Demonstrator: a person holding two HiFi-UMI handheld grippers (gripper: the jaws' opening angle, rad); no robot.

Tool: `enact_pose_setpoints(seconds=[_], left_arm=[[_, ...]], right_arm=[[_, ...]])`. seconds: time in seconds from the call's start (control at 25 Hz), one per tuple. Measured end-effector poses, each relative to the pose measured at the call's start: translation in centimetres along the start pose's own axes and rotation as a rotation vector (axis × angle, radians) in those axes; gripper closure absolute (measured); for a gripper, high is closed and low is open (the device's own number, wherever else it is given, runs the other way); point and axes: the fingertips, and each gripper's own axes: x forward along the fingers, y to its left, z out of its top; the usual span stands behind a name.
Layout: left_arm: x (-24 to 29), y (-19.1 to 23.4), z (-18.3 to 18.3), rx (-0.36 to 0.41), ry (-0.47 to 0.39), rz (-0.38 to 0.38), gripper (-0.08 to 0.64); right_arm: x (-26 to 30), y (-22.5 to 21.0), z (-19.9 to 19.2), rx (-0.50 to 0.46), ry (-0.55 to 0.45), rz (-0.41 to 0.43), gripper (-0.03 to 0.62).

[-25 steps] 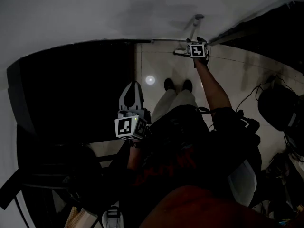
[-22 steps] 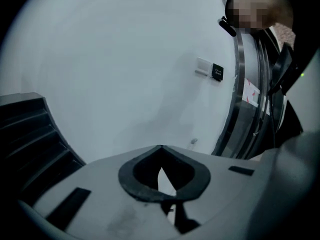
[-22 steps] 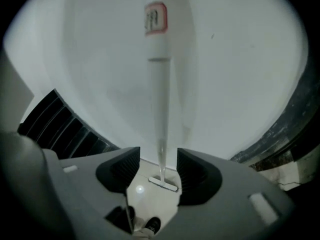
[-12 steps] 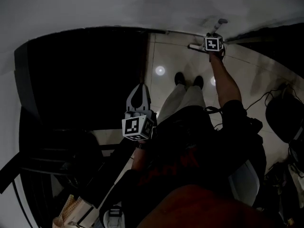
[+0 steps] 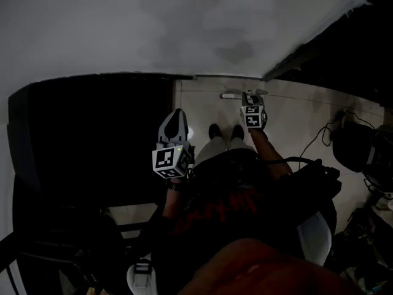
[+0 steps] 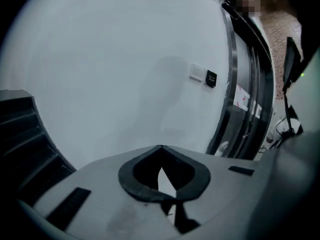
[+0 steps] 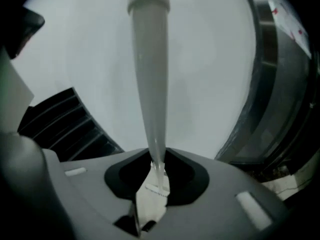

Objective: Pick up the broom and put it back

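Right gripper [image 7: 158, 156] has just been closing and now pinches the smooth, pale grey, tapered plastic broom handle [image 7: 149, 84], which sticks up against the plain white wall [image 5: 153, 29]. Left gripper [image 6: 160, 149] is closed tight with nothing in it. Glossy pale tiled floor [image 5: 295, 112] below.

Pretty dim room: plain white wall [image 5: 123, 29] from 10 to 1 o'clock, pale tiled floor [image 5: 295, 109] at 2, big black unit [image 5: 92, 134] at 9, cables [image 5: 320, 134] at 3.
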Motion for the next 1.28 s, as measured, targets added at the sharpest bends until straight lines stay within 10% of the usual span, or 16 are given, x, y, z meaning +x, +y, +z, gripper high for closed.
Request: enact_pose_setpoints(seconds=[0.36,0.84,1.28], left_arm=[[3.3,-8.6,3.5,0.083,-0.098,-0.383,0.555],[3.5,-12.7,8.2,0.024,-0.145,-0.505,0.555],[2.2,-14.6,7.8,-0.011,-0.158,-0.526,0.555]], right_arm=[[-17.2,2.1,17.9,-0.018,-0.473,0.081,0.506],[-29.7,3.3,26.0,-0.02,-0.746,0.107,0.505],[-33.5,1.5,26.1,-0.021,-0.778,0.051,0.505]])
